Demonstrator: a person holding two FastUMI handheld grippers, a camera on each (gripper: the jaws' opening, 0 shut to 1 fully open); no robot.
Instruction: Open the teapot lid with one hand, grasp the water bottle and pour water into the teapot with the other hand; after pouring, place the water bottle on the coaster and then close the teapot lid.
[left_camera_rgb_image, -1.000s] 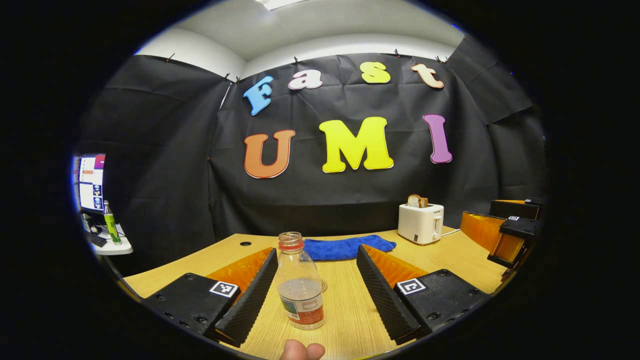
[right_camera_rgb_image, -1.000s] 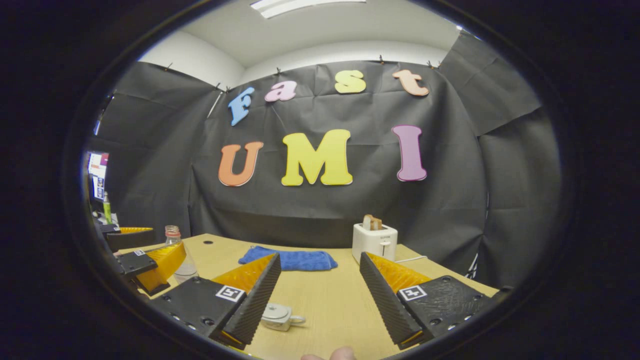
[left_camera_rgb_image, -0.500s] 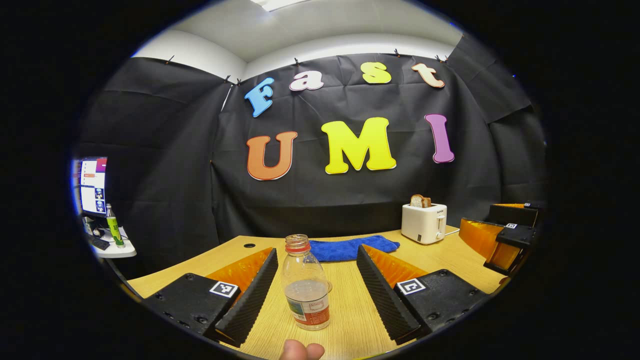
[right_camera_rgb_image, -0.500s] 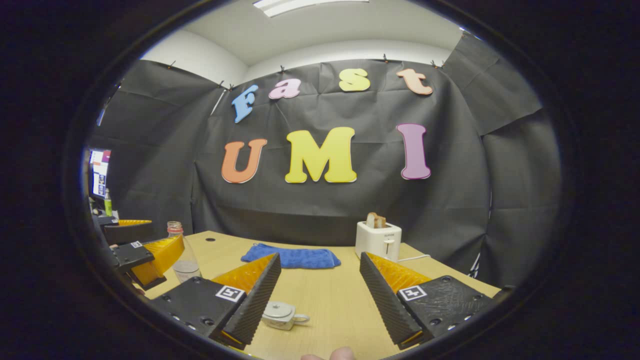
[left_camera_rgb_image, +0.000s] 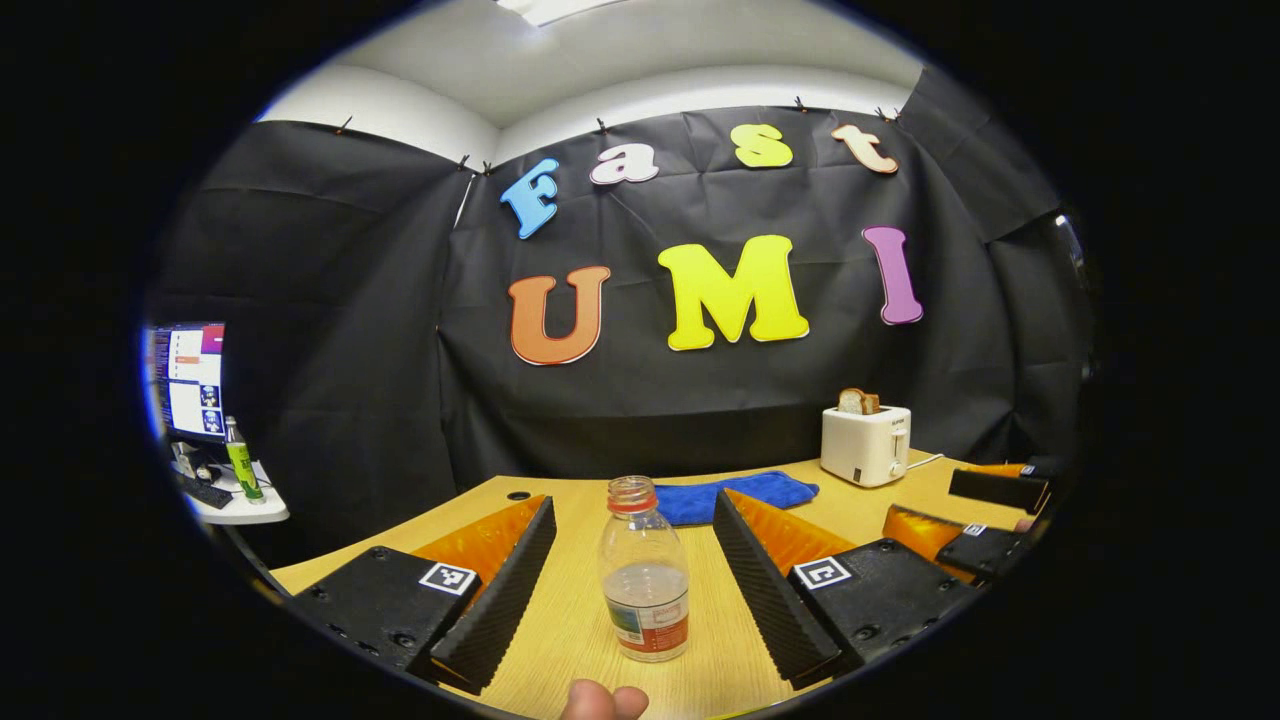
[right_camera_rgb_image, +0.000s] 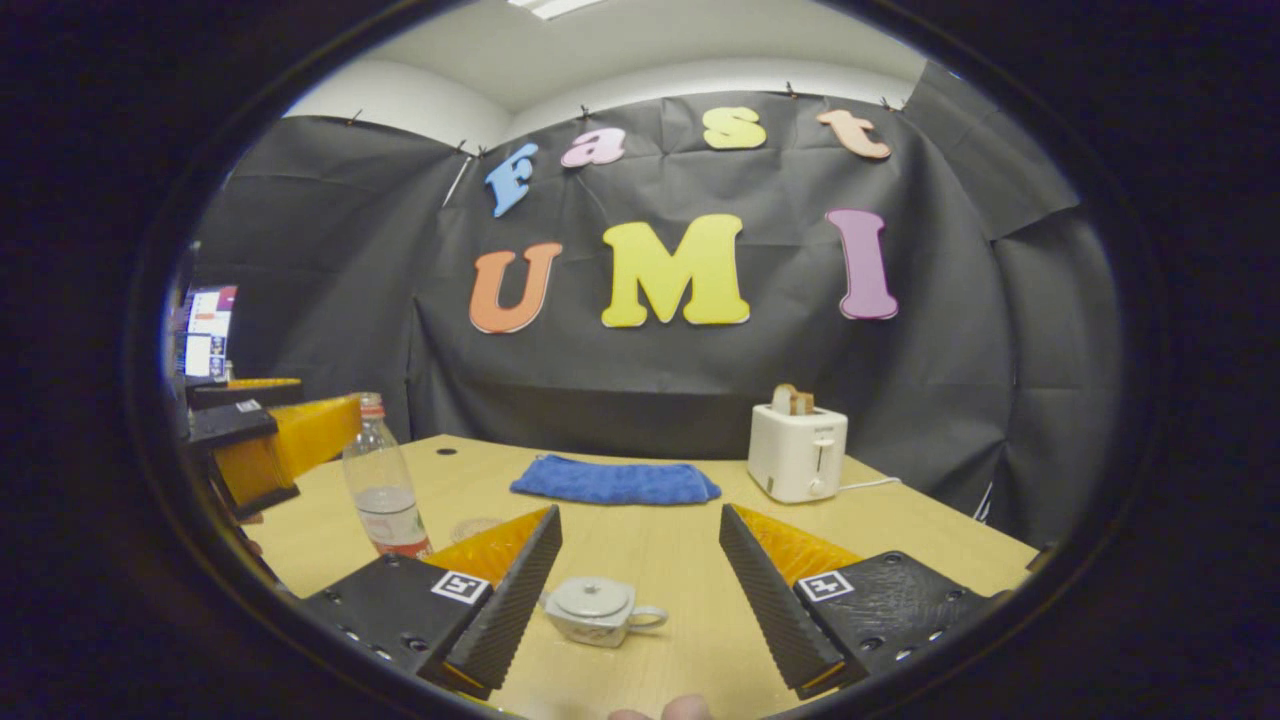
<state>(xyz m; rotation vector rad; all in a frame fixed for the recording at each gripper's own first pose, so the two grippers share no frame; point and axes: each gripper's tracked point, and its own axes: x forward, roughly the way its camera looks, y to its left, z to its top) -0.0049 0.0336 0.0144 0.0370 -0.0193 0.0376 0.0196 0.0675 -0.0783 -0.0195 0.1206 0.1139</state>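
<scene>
You are at the approach step. Your left tongs (left_camera_rgb_image: 632, 590) stand wide apart around the uncapped water bottle (left_camera_rgb_image: 645, 590), not touching it. Your right tongs (right_camera_rgb_image: 640, 595) are apart too, with the teapot (right_camera_rgb_image: 597, 611) on the worktop (right_camera_rgb_image: 680, 540) between them, lid on. Next, lower the right tongs onto the lid knob and close gently.
</scene>
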